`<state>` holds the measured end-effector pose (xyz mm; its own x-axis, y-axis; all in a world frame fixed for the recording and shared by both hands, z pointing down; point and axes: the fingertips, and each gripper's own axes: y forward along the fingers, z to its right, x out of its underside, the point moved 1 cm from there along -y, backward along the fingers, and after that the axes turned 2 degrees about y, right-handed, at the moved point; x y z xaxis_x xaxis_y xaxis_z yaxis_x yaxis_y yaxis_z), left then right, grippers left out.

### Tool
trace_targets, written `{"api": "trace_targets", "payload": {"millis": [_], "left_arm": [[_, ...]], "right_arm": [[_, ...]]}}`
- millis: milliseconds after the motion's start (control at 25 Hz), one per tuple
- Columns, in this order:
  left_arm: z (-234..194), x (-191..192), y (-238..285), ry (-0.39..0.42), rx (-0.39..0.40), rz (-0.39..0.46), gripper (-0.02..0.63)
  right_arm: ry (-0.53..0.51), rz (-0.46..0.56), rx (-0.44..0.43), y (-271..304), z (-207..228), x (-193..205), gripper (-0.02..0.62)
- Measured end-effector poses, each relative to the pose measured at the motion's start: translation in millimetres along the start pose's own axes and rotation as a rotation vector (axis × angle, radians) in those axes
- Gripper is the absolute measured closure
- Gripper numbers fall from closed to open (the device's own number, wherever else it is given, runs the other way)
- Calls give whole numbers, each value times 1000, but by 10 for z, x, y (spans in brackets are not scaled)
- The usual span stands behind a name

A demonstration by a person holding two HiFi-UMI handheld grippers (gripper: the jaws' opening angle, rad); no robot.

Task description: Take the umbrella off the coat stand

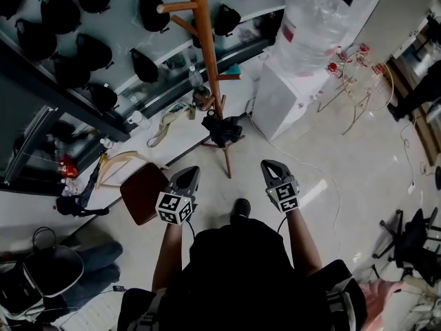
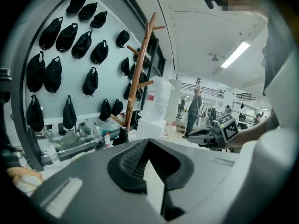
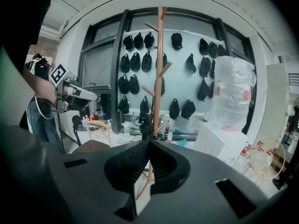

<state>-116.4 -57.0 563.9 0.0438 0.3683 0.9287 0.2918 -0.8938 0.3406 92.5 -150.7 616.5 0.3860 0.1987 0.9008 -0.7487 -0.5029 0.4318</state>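
A tall wooden coat stand (image 1: 207, 47) rises ahead of me, near the wall. A folded black umbrella (image 1: 222, 128) hangs low on it, close to the legs. My left gripper (image 1: 185, 181) and right gripper (image 1: 273, 171) are held side by side in front of my body, short of the stand, both shut and empty. In the left gripper view the coat stand (image 2: 138, 73) is left of centre, the umbrella (image 2: 122, 136) shows dark at its foot, and the right gripper (image 2: 205, 135) is off to the right. In the right gripper view the coat stand (image 3: 160, 69) stands straight ahead with the umbrella (image 3: 145, 125) just above my jaw tips.
A wooden chair with a brown seat (image 1: 143, 192) stands left of the stand. A white cabinet carrying a plastic-wrapped bottle (image 1: 313, 26) is to the right, with a wire rack (image 1: 358, 81) beyond. Black caps (image 1: 69, 19) hang on the wall above a ledge of bottles. A person's legs (image 1: 83, 274) show lower left.
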Motion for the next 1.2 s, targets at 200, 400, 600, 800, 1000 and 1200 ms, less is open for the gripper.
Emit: {"api": "trace_targets", "payload": {"millis": [200, 400, 600, 800, 1000, 1200], "left_arm": [[-12, -12, 103, -17, -44, 2, 606], [29, -51, 225, -23, -74, 9, 606], [86, -67, 287, -22, -82, 12, 606], [90, -34, 313, -32, -86, 1, 606], [77, -14, 353, -49, -77, -5, 606], [-15, 7, 449, -59, -54, -10, 606]], "right_arm": [[-19, -1, -33, 92, 154, -2, 592], [-27, 3, -66, 151, 284, 11, 592], [-32, 3, -83, 180, 336, 39, 593], [-27, -1, -87, 182, 347, 49, 593], [-23, -25, -87, 153, 341, 99, 594], [-21, -35, -59, 200, 397, 82, 594]]}}
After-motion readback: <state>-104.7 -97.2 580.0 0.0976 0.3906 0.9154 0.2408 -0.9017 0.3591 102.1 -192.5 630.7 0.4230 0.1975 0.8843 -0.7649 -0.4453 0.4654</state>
